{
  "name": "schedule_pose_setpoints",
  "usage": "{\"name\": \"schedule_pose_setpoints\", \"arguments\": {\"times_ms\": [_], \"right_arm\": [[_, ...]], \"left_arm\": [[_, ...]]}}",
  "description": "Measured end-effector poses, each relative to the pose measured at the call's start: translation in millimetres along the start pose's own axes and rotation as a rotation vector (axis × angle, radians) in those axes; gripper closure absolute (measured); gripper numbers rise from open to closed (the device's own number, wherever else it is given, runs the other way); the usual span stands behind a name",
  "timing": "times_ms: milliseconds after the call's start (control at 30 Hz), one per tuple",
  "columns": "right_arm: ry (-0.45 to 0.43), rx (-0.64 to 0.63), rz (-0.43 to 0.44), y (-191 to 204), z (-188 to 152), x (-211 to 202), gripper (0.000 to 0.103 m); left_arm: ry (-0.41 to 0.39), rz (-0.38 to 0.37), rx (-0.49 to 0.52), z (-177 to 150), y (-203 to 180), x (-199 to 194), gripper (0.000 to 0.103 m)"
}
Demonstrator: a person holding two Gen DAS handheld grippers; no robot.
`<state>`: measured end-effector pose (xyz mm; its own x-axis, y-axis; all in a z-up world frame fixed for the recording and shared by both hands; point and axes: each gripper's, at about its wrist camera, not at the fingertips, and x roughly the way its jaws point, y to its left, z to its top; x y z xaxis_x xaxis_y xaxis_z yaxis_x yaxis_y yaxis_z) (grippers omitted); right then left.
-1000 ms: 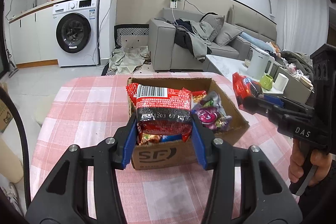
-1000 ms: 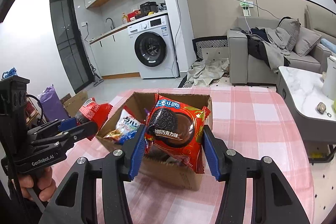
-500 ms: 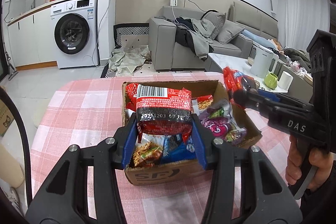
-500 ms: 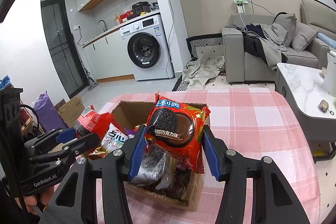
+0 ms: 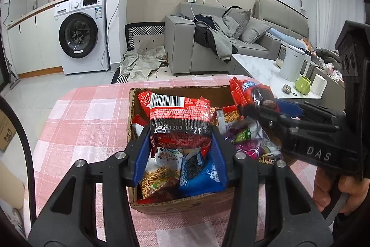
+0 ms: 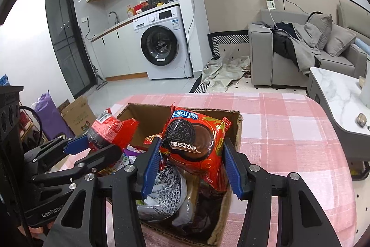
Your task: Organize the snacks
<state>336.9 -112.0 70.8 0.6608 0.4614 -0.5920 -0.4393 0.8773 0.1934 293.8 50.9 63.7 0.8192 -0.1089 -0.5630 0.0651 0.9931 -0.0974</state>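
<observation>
Left tongs (image 5: 180,149) clamp red noodle packet (image 5: 180,122); right tongs (image 6: 192,163) clamp Oreo packet (image 6: 193,138); box (image 5: 185,203) contents partly hidden.

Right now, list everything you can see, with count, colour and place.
cardboard box: one, brown, on the table, full of packets
table: one, pink check cloth
barcode packet: one, red and black, above the box
Oreo packet: one, red, above the box
loose packets: several, mixed colours, inside the box
washing machine: one, white, far left
sofa: one, grey, clothes on it
kettle: one, white, side table
mug: one, green, beside the kettle
left gripper: blue fingers, clamping the barcode packet
right gripper: blue fingers, clamping the Oreo packet
</observation>
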Motion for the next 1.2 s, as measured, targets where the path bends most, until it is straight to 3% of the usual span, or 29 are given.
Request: {"name": "schedule_pose_setpoints", "arguments": {"times_ms": [300,400,500,667,733,867,1200], "right_arm": [[0.018,-0.039,-0.007,9.5,0.7,8.9,0.049],[0.005,-0.051,0.003,11.4,-0.2,5.4,0.037],[-0.015,-0.062,-0.015,9.2,0.6,-0.1,0.026],[-0.035,-0.050,-0.013,3.1,0.4,-13.4,0.012],[-0.044,-0.047,-0.011,1.7,-1.6,-20.1,0.002],[-0.070,-0.060,0.009,3.0,-8.5,-34.3,0.001],[-0.130,-0.070,0.048,8.9,-29.1,-59.9,0.000]], "left_arm": [[0.028,0.006,-0.014,3.2,10.5,22.2,0.058],[0.012,0.003,-0.017,2.4,14.2,19.7,0.056],[-0.011,0.008,-0.019,2.9,15.4,14.2,0.049],[-0.039,0.037,-0.031,2.3,20.6,-1.0,0.020],[-0.063,0.018,-0.042,2.5,24.1,-8.6,0.015],[-0.105,0.035,-0.050,-1.2,26.2,-25.8,0.001],[-0.177,0.017,0.006,-21.7,17.6,-69.7,0.001]]}}
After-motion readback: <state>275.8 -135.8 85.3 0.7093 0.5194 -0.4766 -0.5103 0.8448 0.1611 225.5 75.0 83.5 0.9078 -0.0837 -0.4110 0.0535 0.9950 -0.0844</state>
